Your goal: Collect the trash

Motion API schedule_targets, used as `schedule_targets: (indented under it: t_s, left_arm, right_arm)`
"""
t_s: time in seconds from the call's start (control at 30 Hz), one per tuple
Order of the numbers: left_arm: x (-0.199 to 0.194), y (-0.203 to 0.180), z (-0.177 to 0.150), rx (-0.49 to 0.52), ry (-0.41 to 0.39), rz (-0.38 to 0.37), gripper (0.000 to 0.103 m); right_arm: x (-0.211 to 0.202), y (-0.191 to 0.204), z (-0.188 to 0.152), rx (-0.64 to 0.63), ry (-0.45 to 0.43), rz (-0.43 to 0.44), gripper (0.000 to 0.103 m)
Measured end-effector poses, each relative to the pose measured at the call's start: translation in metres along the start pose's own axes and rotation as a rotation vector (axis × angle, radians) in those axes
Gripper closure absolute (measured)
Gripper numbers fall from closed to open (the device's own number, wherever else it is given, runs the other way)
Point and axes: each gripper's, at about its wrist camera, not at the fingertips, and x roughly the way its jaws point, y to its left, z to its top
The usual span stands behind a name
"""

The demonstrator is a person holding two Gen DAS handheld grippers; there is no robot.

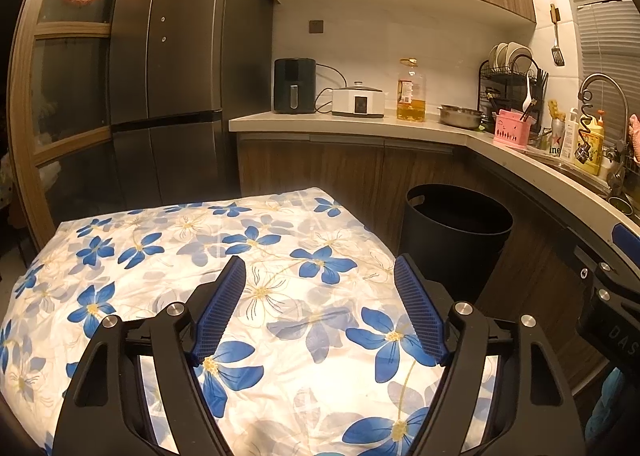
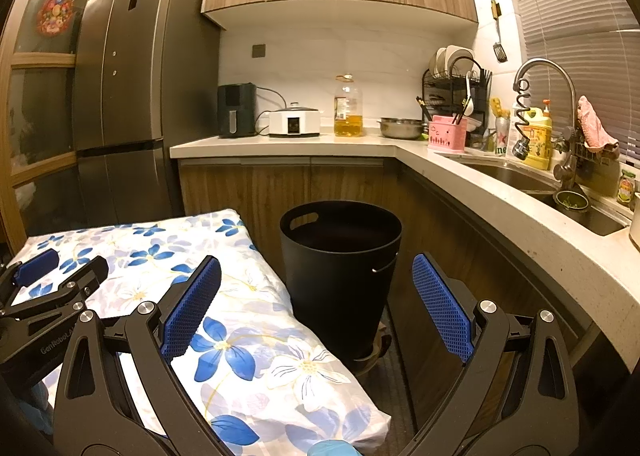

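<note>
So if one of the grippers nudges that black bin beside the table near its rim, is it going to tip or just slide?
The black bin looks empty inside, so it is probably light and moves easily. It is tall, tapers towards its bottom and seems to sit on a small stand, so a push near the rim may well tip it. Its smooth wall could be slippery for the pads.

Bin (image 2: pixel 340 276) interior too dark
</note>
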Motion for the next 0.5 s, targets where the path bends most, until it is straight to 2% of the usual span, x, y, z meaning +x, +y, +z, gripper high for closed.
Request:
schedule_targets:
  t_s: [0.5]
  left_arm:
    - [-0.0011,-0.0019,0.0012,0.009,0.004,-0.012,0.026]
  right_arm:
    - [-0.0001,0.0007,0.0015,0.001,-0.004,-0.004,0.008]
